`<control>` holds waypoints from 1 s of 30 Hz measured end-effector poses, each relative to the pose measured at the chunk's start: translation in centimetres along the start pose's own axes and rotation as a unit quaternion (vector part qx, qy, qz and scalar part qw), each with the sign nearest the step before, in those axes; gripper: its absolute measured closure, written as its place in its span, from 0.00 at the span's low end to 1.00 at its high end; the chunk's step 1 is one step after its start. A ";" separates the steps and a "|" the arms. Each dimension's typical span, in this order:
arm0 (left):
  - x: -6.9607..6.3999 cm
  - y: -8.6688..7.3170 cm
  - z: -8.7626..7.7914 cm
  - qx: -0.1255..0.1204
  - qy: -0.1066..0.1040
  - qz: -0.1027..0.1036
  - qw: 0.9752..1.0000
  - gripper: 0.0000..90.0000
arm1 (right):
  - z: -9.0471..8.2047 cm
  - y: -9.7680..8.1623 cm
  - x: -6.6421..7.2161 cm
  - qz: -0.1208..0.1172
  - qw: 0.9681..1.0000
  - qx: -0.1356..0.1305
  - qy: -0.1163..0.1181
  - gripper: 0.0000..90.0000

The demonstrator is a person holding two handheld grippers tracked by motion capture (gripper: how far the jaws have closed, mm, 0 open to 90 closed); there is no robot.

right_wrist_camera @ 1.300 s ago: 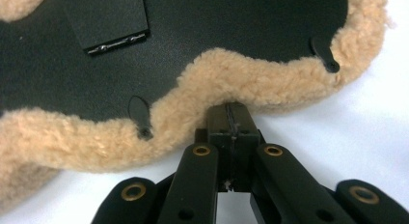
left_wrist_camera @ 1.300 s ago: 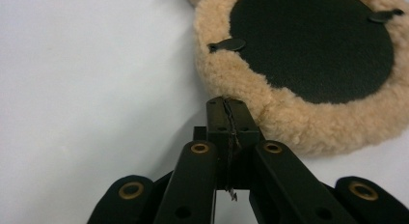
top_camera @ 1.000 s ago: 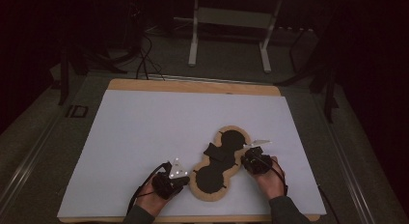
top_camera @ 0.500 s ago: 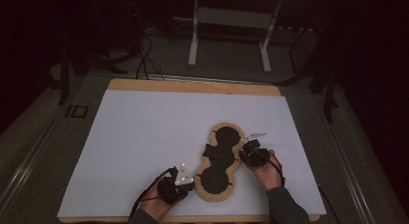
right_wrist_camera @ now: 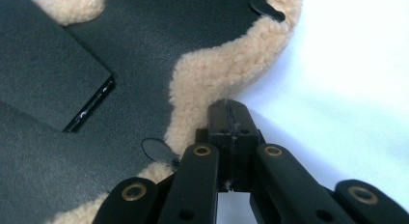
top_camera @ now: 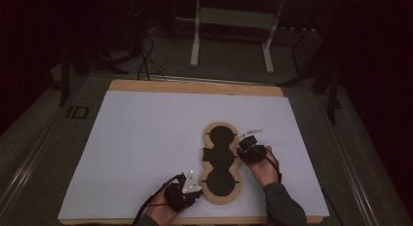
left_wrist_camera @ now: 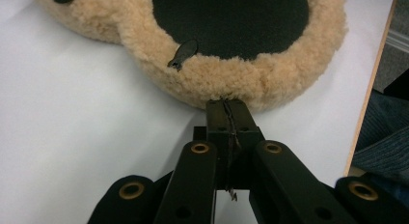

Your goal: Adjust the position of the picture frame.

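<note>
Fleecy tan pad (top_camera: pixel 220 163) with two black ovals, two grippers, left gripper (left_wrist_camera: pixel 226 107) and right gripper (right_wrist_camera: pixel 227 108), jaws pinching its rim

Fluffy tan fleece pad (top_camera: pixel 221 160) w/ matt black centre; smooth white tabletop (top_camera: pixel 146 138)

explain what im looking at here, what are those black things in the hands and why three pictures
A person holds two hand-held grippers, the left gripper and the right gripper. One picture looks down from above the white table; the other two come from cameras riding on each gripper, looking along its black fingers. On the table lies a fleece-edged pad, tan wool around black panels. Both grippers look shut, each seemingly pinching the woolly rim, at the near end and at the waist.
</note>
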State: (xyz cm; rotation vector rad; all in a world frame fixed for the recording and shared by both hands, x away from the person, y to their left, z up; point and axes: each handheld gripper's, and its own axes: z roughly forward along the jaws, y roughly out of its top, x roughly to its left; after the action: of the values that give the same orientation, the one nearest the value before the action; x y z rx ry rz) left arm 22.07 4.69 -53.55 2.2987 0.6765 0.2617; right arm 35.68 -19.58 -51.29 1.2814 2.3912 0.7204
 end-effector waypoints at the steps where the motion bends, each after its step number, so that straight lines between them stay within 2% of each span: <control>1: -0.1 0.0 0.1 -0.002 0.000 -0.003 1.000 1.00 | 0.0 0.1 0.0 0.002 1.000 0.003 0.002 1.00; 17: -0.6 0.1 0.4 0.000 0.000 0.001 1.000 1.00 | 0.9 1.5 0.7 -0.005 1.000 0.007 -0.003 1.00; 23: -0.7 0.2 0.5 -0.003 0.001 0.004 1.000 1.00 | 1.4 2.3 1.3 -0.007 1.000 0.008 -0.008 1.00; 30: -0.8 0.3 0.7 -0.006 -0.009 0.005 1.000 1.00 | 1.9 2.9 2.1 -0.010 1.000 0.003 -0.018 1.00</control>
State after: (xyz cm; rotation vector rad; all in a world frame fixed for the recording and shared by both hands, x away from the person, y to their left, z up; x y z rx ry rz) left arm 21.77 3.72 -53.84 2.2916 0.6532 0.2487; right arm 37.47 -15.89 -51.25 1.2605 2.3761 0.6806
